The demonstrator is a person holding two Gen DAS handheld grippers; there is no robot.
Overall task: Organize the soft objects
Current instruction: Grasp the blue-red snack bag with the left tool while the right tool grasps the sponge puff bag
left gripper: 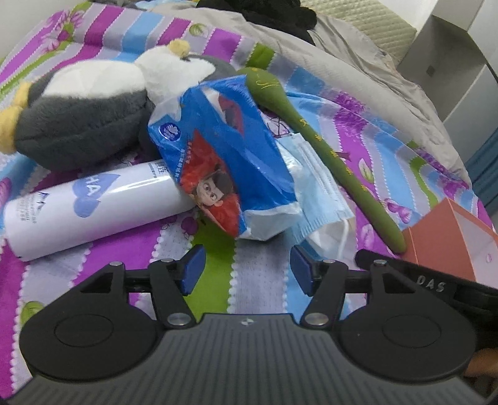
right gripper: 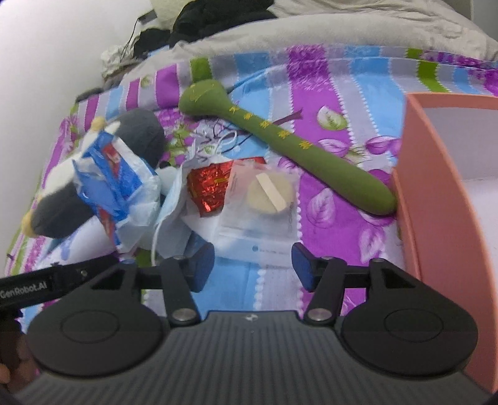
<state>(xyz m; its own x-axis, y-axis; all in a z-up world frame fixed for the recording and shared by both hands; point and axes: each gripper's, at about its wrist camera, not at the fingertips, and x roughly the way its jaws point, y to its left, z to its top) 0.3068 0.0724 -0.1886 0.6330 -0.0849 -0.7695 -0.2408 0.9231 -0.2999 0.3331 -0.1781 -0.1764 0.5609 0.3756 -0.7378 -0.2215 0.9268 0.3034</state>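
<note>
Plush toy (left gripper: 84, 112): grey and white with yellow tips, lying on the striped bedspread (left gripper: 214, 274), at the far left of the pile.
Tissue pack (left gripper: 218, 162): blue wrapper with a cartoon face, leaning on the plush toy and over one end of the white tube (left gripper: 90, 205).
Face mask (left gripper: 314, 193): pale blue, partly under the tissue pack, ear loop trailing toward the camera.
Green soft stick (right gripper: 280, 140): long, with yellow marks; its narrow end touches the orange box (right gripper: 435, 218).
Powder puff packet (right gripper: 264, 199): clear pouch, beside a red foil wrapper (right gripper: 208, 187).
Left gripper (left gripper: 246, 268): fingers apart, nothing between them, just short of the tissue pack and mask.
Right gripper (right gripper: 253, 264): fingers apart, empty, near the puff packet's edge.
Background: grey quilt (left gripper: 342, 62) and dark clothing (right gripper: 218, 15) behind.
</note>
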